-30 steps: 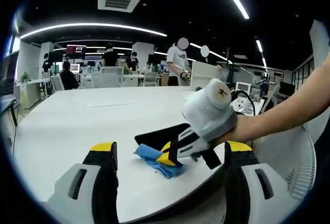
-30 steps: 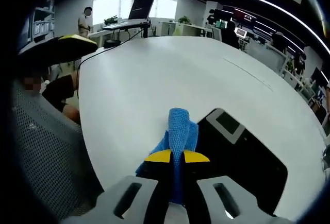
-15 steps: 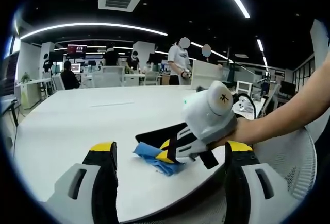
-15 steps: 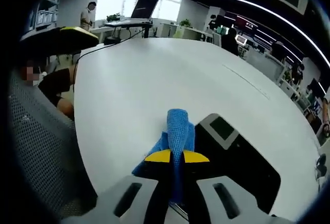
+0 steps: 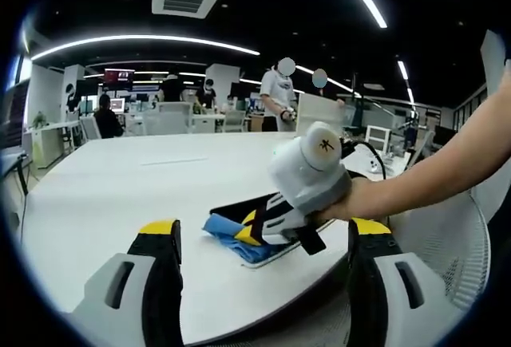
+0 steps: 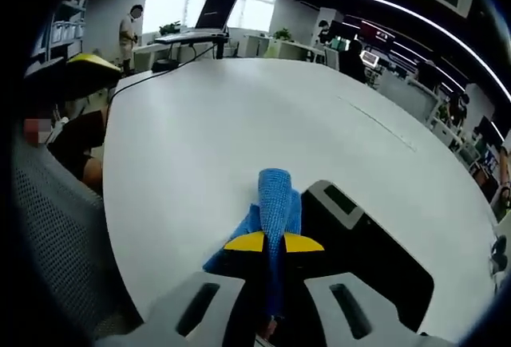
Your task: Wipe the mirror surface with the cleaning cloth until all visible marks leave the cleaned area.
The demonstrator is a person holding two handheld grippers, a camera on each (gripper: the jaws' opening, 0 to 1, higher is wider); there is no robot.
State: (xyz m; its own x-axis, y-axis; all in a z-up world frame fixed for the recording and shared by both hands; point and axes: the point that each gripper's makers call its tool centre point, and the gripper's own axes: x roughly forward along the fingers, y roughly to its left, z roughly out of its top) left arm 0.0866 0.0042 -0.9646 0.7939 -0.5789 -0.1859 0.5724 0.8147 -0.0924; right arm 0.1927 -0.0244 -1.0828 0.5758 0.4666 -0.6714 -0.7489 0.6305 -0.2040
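- Pinching the blue cleaning cloth (image 6: 274,203), the right gripper (image 6: 274,243) has its 2 yellow-tipped fingers (image 6: 247,242) pressed together on the fabric, which bunches up between and ahead of them.
- We see the cloth resting at the edge of the dark mirror (image 6: 375,247), which lies flat on the white tabletop (image 6: 239,124); the cloth's far end sits on the tabletop just beside the mirror's pale-framed corner.
- In the left gripper view, we see the right gripper (image 5: 307,179) come in from the right, held by a person's hand (image 5: 351,202) on a bare forearm, its white body tilted down toward the tabletop (image 5: 120,187).
- Below it the cleaning cloth (image 5: 227,235) lies crumpled and touching the near edge of the mirror (image 5: 247,207), close to the tabletop's near rim.
- The left gripper (image 5: 259,283) hangs apart from the cloth and the mirror, its 2 fingers (image 5: 160,267) spread wide with nothing between them.
- We note a grey mesh chair (image 6: 56,243) beside the tabletop in the right gripper view, and a laptop (image 6: 219,8) on a desk farther back near bright windows.
- In the left gripper view, several people (image 5: 275,100) stand or sit at desks in the open office behind the tabletop, under long ceiling light strips (image 5: 144,42).
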